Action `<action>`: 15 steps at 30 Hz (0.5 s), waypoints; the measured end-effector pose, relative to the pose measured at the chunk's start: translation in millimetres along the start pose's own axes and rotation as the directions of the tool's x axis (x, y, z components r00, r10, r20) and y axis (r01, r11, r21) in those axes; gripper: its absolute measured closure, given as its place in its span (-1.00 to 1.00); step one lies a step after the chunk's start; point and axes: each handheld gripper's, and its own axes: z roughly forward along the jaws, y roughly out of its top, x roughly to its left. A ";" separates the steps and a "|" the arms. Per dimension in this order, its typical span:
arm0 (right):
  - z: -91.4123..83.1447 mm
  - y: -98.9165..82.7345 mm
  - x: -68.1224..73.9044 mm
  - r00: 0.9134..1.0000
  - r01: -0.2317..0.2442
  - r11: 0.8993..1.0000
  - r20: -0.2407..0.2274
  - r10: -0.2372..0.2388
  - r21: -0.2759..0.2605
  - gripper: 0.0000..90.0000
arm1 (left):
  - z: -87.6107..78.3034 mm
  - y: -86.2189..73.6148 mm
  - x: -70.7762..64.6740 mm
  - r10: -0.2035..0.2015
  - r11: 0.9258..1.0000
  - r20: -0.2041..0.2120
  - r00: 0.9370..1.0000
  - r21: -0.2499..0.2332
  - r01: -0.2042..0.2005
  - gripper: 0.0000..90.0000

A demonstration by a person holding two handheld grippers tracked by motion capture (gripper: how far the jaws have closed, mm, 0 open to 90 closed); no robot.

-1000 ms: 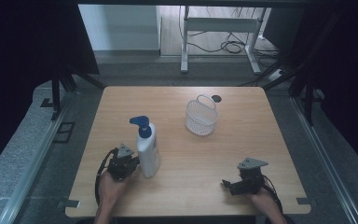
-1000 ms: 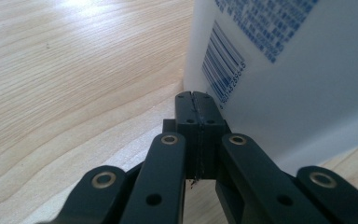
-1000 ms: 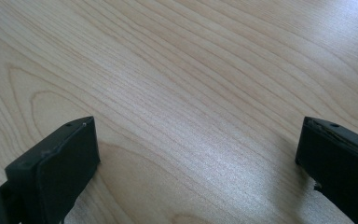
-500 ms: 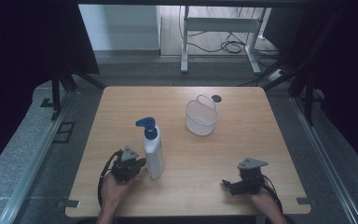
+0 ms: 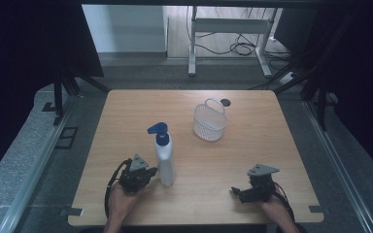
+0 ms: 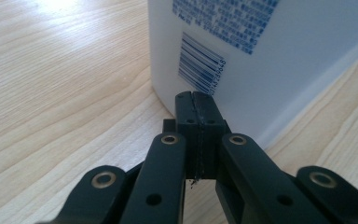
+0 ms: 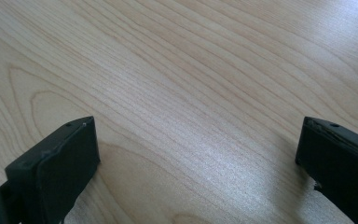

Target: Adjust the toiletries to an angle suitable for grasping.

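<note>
just below the centre of the high view, a white pump bottle (image 5: 165, 160) with a blue pump head stands upright on the wooden table (image 5: 252, 145). the left gripper (image 5: 148, 173) sits right beside it at lower left, its jaws pressed fully together with nothing between them, tips at the bottle's barcode wall (image 6: 261, 56), contact unclear. at lower right, well apart, the right gripper (image 5: 234, 191) rests with jaws spread wide and empty, and a white wire basket (image 5: 209, 121) sits above centre.

Left gripper (image 5: 148, 173) fingers together, right gripper (image 5: 236, 191) fingers apart.
</note>
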 end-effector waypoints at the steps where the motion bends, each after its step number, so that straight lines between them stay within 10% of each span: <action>1: 0.0 0.0 0.0 1.000 0.000 1.000 0.000 0.000 0.000 -1.00 | 0.1 0.4 -2.2 0.005 1.000 0.006 1.000 0.000 -0.005 0.98; 15: 0.0 0.0 0.0 1.000 0.000 1.000 0.000 0.000 0.000 -1.00 | 3.6 4.4 -17.7 0.042 0.999 0.041 0.998 0.005 -0.042 0.98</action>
